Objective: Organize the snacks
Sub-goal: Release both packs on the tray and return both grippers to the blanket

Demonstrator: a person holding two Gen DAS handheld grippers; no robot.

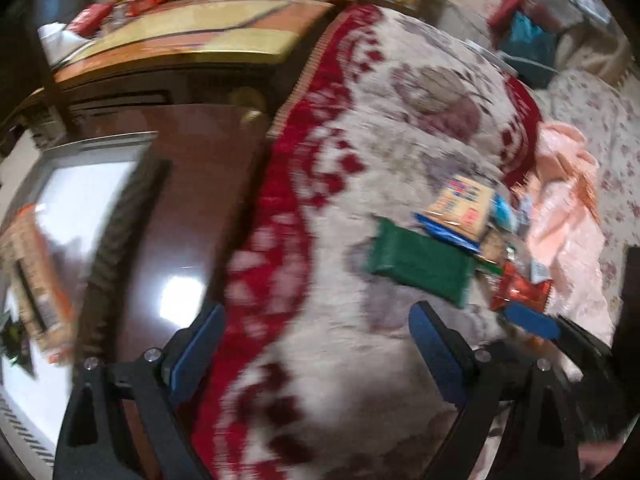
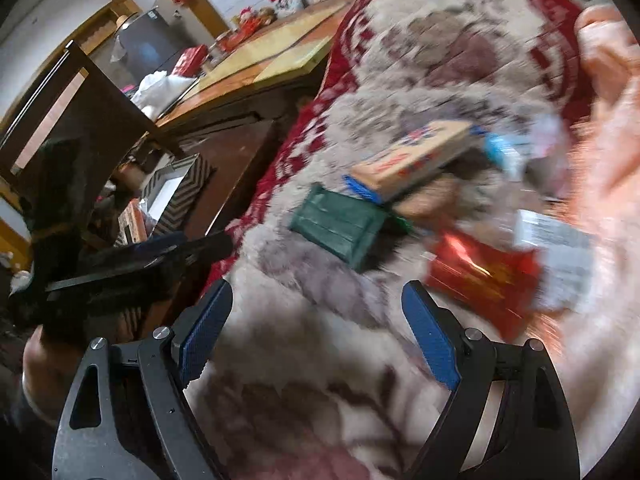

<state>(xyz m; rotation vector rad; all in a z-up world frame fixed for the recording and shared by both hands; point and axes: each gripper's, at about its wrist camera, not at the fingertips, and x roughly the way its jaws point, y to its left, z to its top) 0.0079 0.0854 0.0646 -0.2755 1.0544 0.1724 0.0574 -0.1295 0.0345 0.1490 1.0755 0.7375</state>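
while both jaws gape, left gripper, right gripper, over blanket

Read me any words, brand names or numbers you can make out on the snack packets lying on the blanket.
No text can be read; motion blur smears all of it.
Tan and blue packet: red and blue print, unreadable.
Green packet: no lettering visible.
Red packet: gold marks, unreadable.
White packet: grey lines of small print, unreadable.

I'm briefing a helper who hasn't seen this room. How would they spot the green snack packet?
On the red-and-cream patterned blanket, a small pile of snacks lies ahead of both open grippers. The green snack packet sits at the pile's near left edge, beside the tan box. It is the only plain dark green one.
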